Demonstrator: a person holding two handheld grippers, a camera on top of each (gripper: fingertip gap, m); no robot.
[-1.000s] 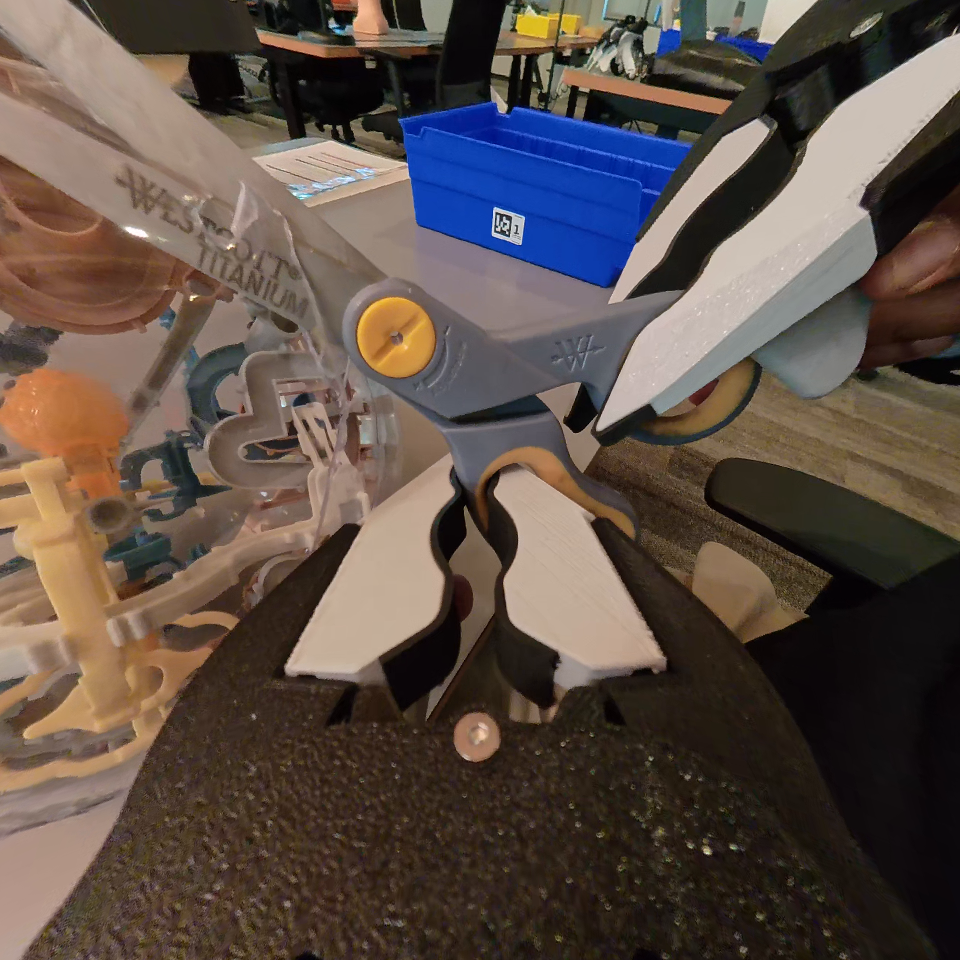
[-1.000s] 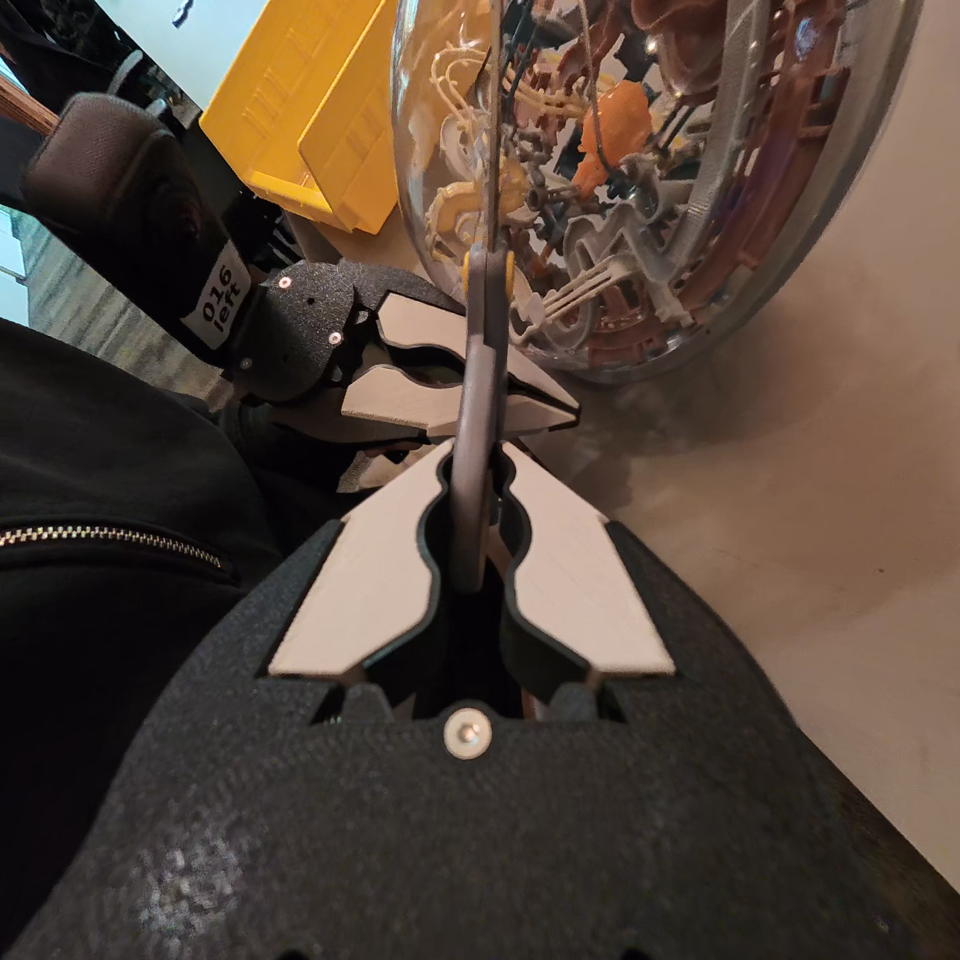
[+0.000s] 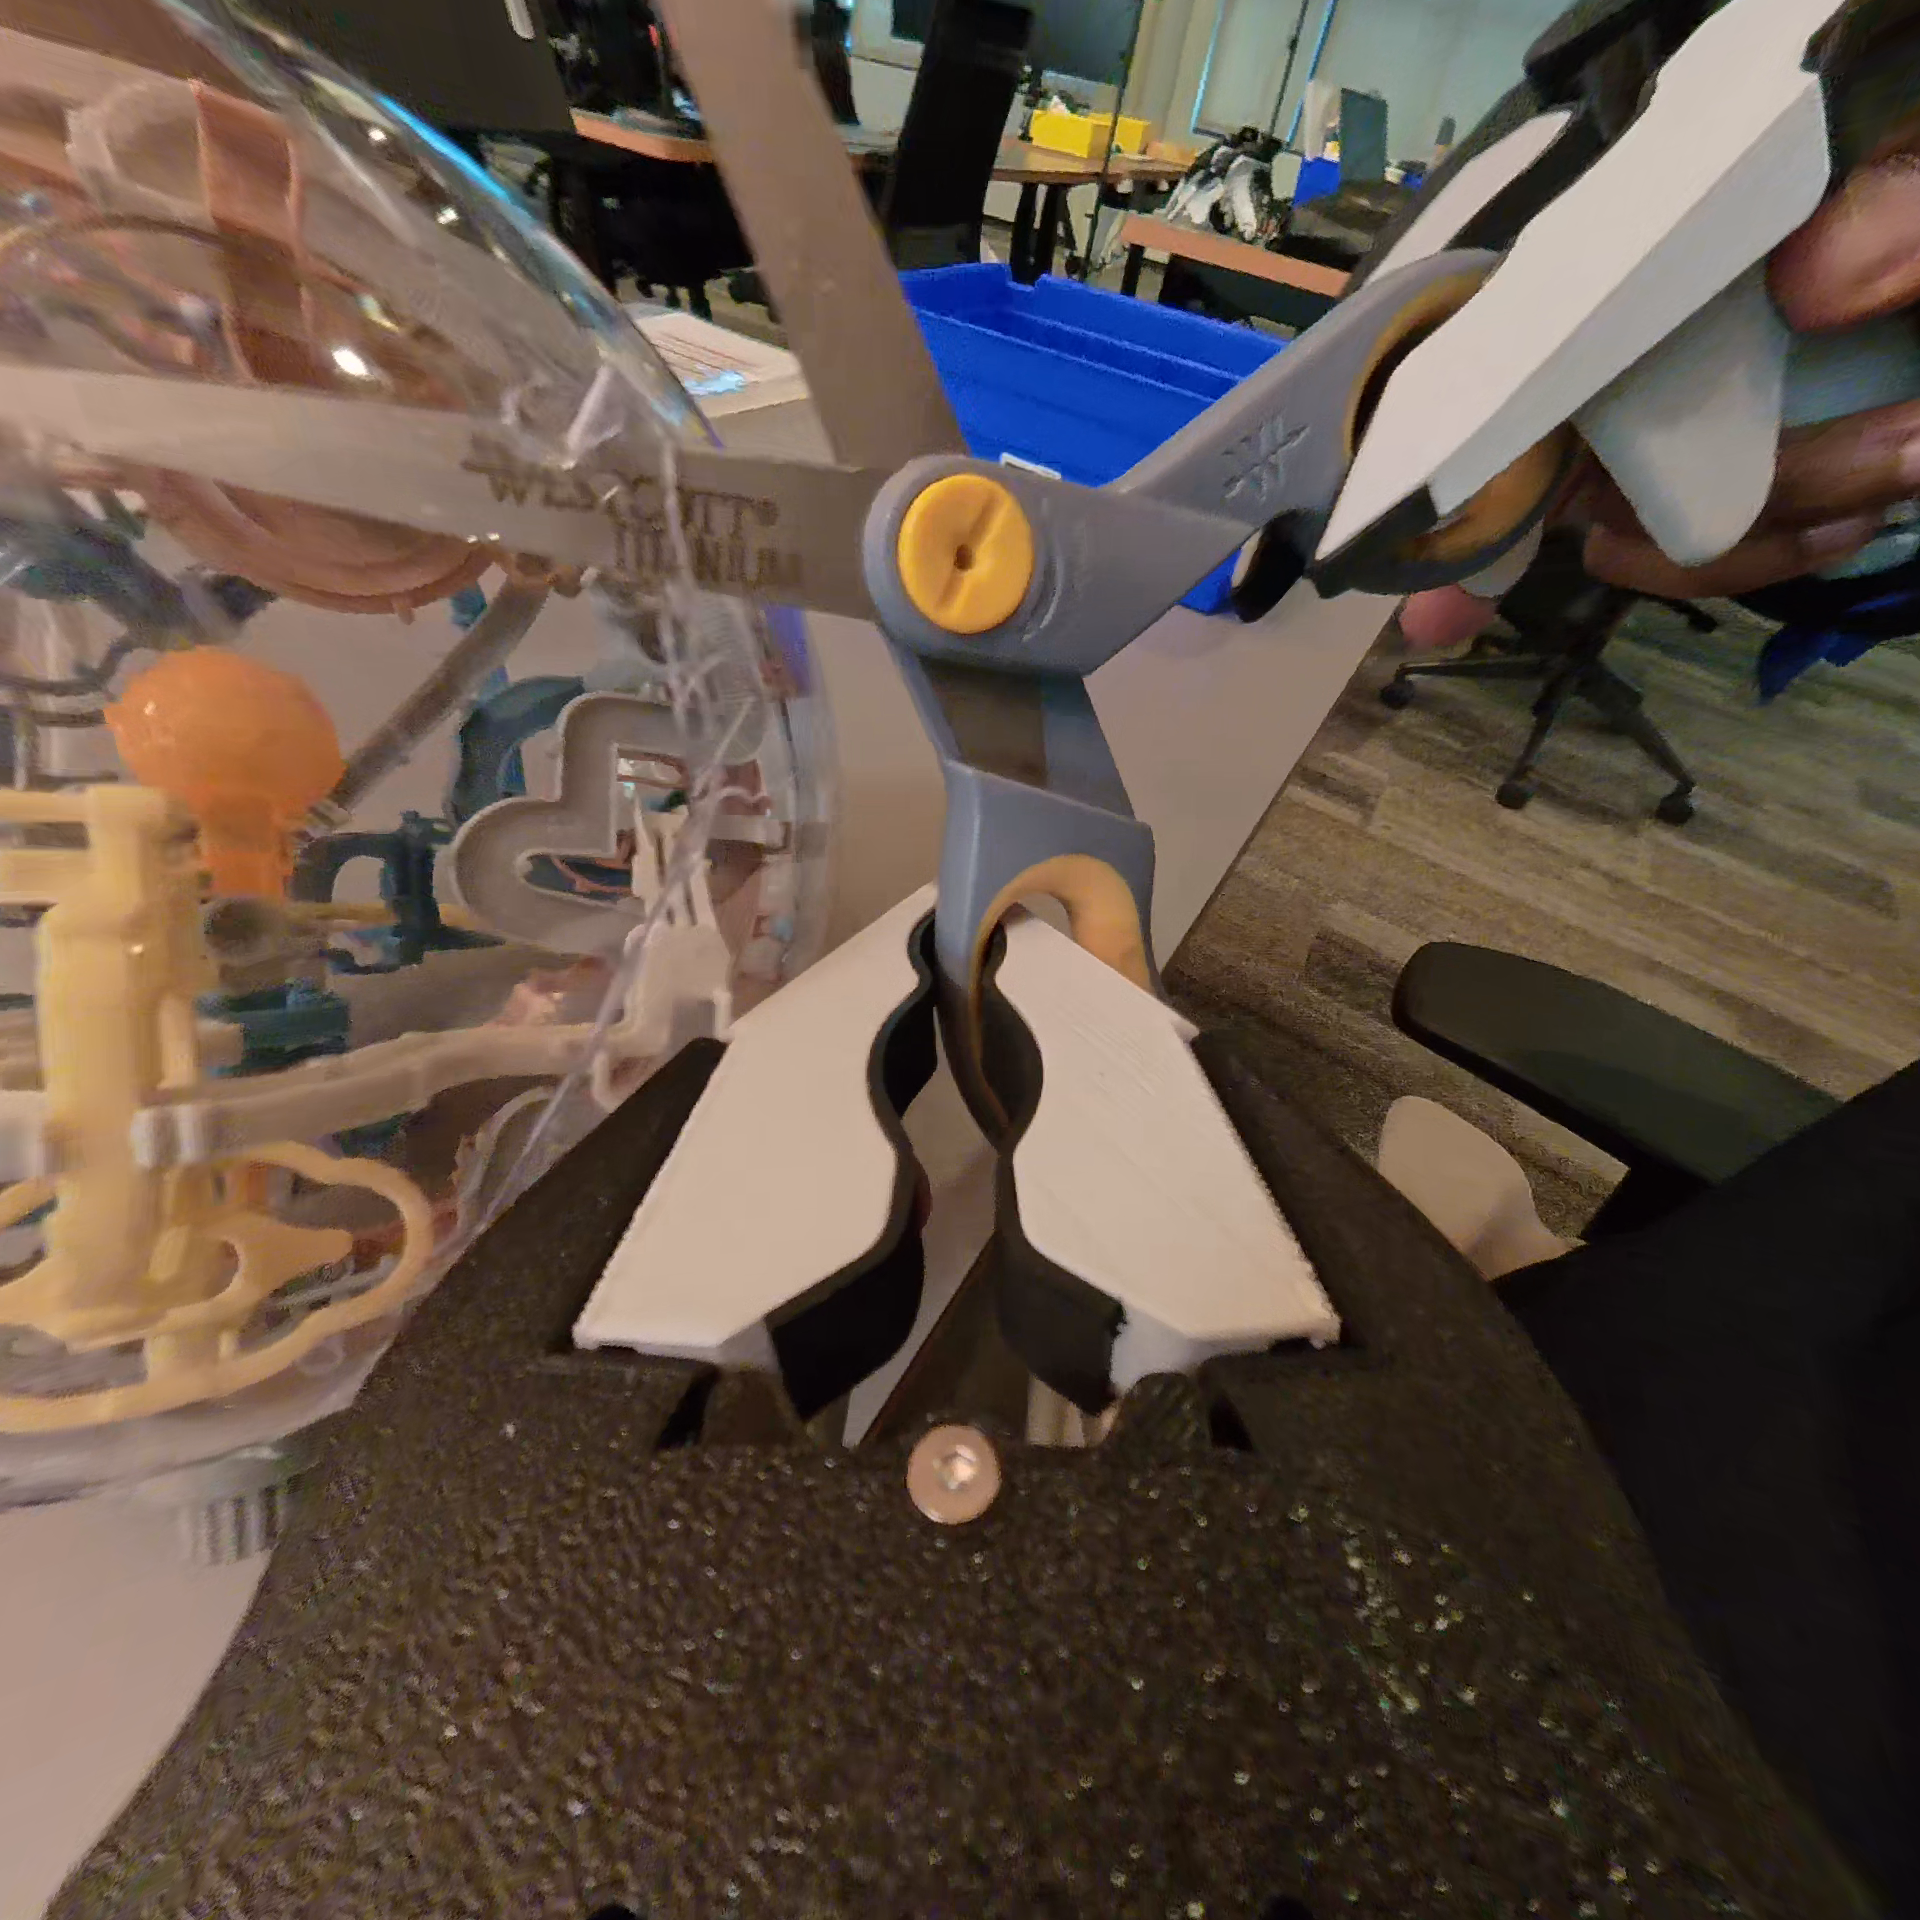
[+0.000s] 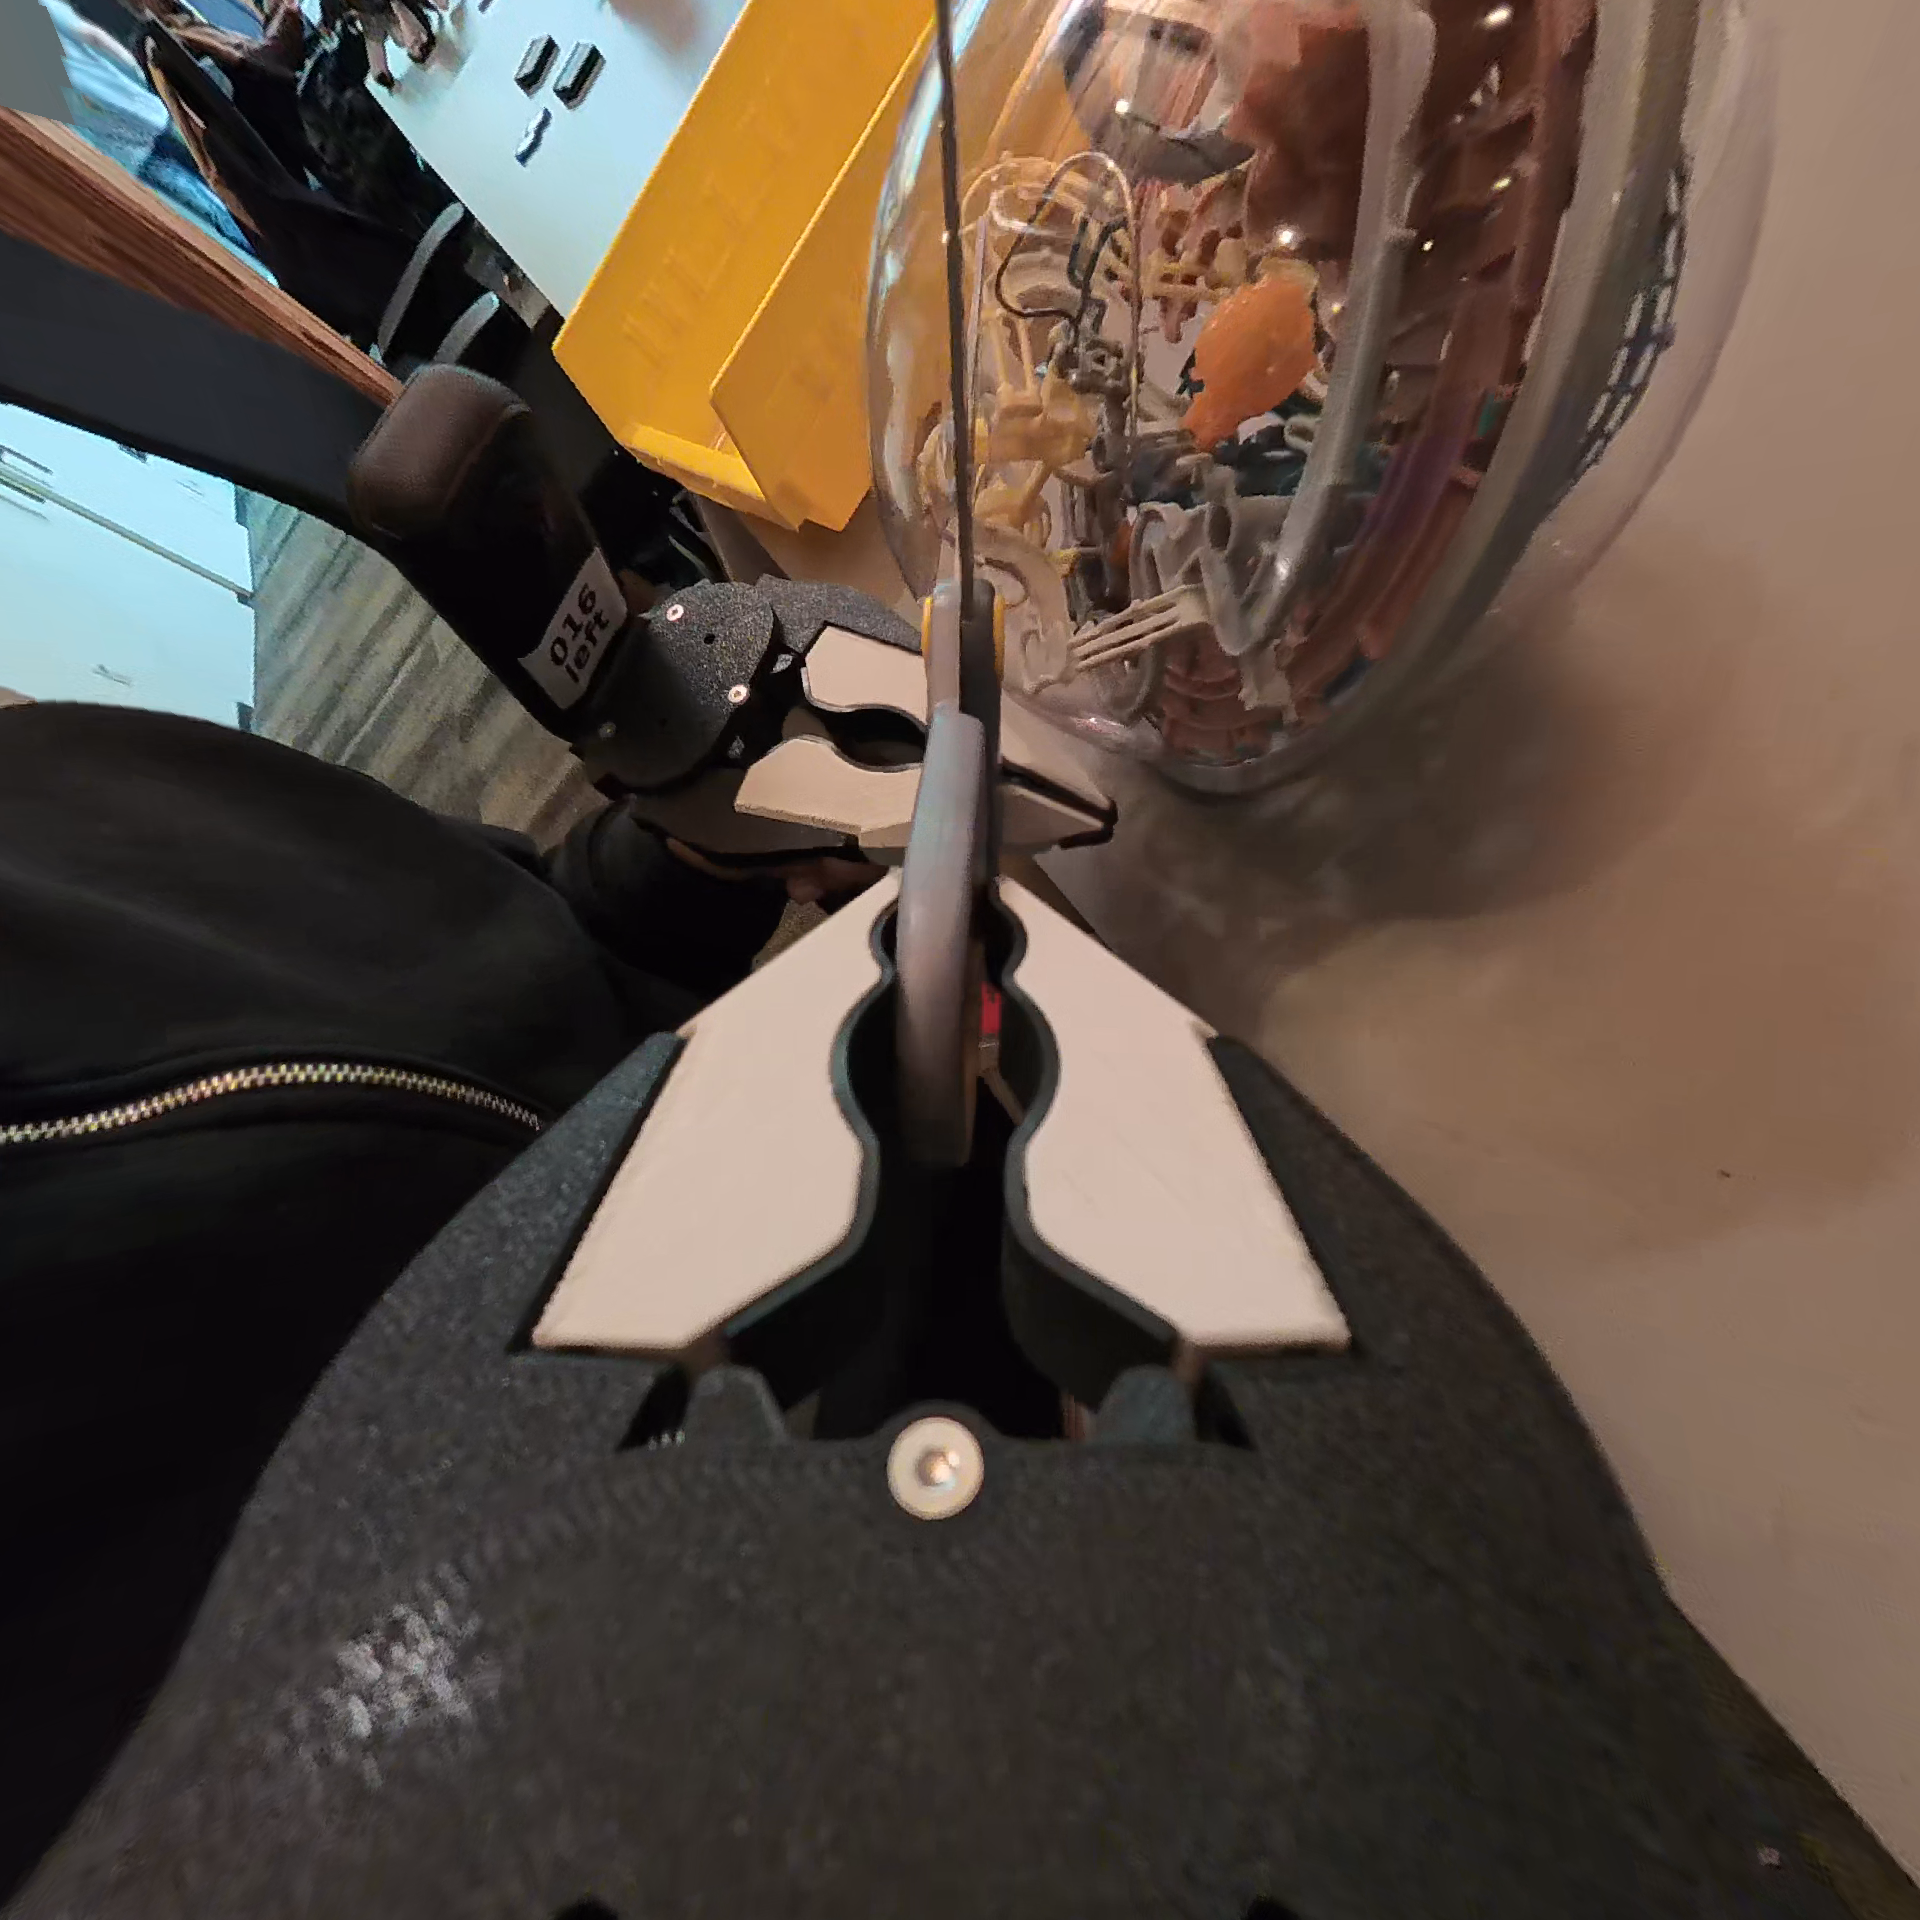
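We clamp each handle of the spread-bladed scissors point(image 3: 966, 561) with left gripper point(image 3: 971, 997) and right gripper point(image 4: 951, 935), beside a clear sphere point(image 3: 260, 727).

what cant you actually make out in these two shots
- Scissors blade tips: cut off by the top and left edges in the left wrist view.
- Handle loops: hidden by the left gripper and right gripper fingers.
- Clear maze ball base: motion-blurred in both views.
- Blue bin contents: hidden by its wall.
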